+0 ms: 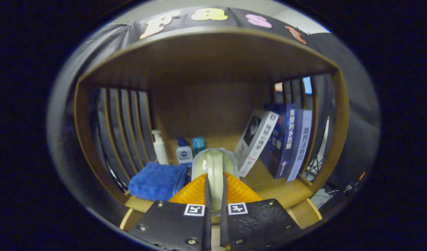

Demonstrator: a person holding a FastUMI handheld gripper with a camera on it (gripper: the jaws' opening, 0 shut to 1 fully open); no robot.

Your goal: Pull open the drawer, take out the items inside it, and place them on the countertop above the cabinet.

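Pale green and edge-on, a flat disc-like item stands clamped between the jaws of the gripper, which are drawn nearly together with only the item's thickness between them; both orange-backed fingers press on it at the lower centre of the frame. What the item is cannot be told from this angle. It is held up in front of the wooden shelf unit, over its floor, which serves here as the table.

By my judgement the task is well along: an item is out of the drawer and being carried to its place, with only the set-down left for this one. Whether more remain in the drawer cannot be told.

On the table already, at lower left, lie a blue towel, a pump bottle and a small blue-capped bottle; books lean at right.
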